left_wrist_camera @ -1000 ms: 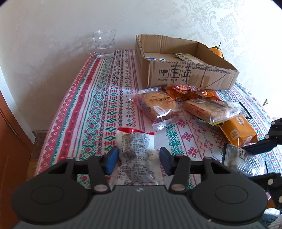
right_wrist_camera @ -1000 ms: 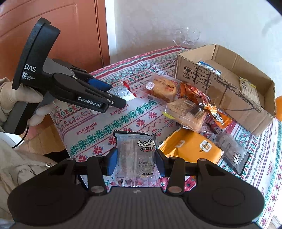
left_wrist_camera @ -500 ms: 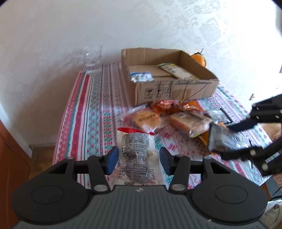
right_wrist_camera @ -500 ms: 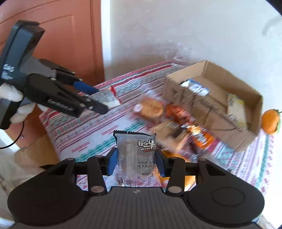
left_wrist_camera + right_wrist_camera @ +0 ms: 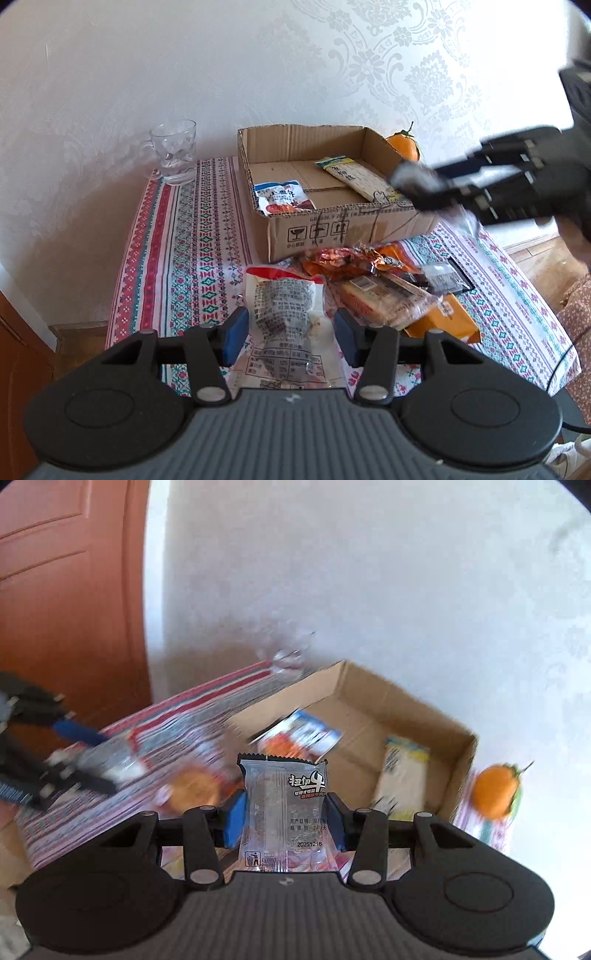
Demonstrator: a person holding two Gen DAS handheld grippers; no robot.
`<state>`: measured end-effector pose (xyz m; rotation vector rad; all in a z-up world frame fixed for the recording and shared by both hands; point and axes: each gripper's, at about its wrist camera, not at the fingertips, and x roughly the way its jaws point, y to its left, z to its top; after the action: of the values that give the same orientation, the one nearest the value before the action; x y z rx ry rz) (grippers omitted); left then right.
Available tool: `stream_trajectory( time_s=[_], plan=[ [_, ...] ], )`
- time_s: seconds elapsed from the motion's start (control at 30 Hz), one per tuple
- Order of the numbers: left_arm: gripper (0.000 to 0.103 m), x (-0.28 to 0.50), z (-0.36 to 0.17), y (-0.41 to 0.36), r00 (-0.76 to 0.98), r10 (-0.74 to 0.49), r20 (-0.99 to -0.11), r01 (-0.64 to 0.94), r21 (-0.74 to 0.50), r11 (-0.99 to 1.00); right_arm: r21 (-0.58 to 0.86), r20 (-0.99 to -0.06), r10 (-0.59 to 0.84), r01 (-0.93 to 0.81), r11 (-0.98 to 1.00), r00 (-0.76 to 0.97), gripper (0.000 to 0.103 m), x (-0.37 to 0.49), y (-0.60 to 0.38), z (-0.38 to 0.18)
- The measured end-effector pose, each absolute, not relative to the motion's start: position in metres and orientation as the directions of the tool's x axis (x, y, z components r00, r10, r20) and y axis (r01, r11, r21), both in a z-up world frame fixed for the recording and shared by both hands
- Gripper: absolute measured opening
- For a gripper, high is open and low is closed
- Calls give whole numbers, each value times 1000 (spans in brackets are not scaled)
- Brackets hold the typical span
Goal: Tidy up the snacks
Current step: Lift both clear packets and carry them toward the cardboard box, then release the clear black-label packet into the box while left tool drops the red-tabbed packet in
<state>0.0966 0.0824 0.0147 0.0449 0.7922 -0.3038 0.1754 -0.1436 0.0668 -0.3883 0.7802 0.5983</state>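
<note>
Blue pads of the left gripper (image 5: 287, 334) clamp a white snack packet with a red top edge (image 5: 286, 317), held off the patterned tablecloth (image 5: 177, 236). Right gripper (image 5: 284, 818) clenched on a clear packet with black print (image 5: 284, 805), raised above the table, pointing toward the cardboard box (image 5: 280, 230).

From the left wrist view: just past the held packet, loose snacks lie in a pile on the cloth, against the box's front wall: a clear-wrapped cake bar (image 5: 384, 299), an orange crinkly wrapper (image 5: 343, 258), a flat orange pack (image 5: 443, 321) partly under the bar, and a small dark packet (image 5: 443, 277).

Inside the box: a blue-and-white pouch (image 5: 282, 195) at the near left corner, and a long yellow-edged bar (image 5: 354, 175) lying diagonally near the right wall.

Orange fruit (image 5: 404, 147) behind the box's far right corner. Glass mug (image 5: 175, 151) at the table's far left, by the wall. Right gripper shows blurred over the box's right front corner.
</note>
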Motion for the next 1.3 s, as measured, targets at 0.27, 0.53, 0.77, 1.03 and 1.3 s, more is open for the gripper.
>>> stream_trajectory(
  time_s=[0.27, 0.53, 0.77, 1.03, 1.3],
  plan=[
    [50, 104, 9, 82, 655, -249, -714, 265, -92, 960, -128, -741, 327, -602, 788, 586, 51, 241, -134, 57],
    [50, 112, 12, 78, 654, -248, -715, 269, -86, 959, -102, -745, 303, -551, 828, 594, 86, 263, -131, 39],
    [50, 126, 20, 71, 661, -255, -706, 292, -71, 954, -58, -713, 330, -522, 851, 618, 103, 226, -152, 47],
    [50, 158, 36, 48, 676, -267, -687, 332, -40, 943, -29, -708, 307, -460, 888, 636, 103, 179, -166, 45],
    [50, 228, 46, 15, 675, -299, -675, 357, -56, 933, -5, -681, 287, -396, 918, 674, 103, 140, -184, 39]
  ],
)
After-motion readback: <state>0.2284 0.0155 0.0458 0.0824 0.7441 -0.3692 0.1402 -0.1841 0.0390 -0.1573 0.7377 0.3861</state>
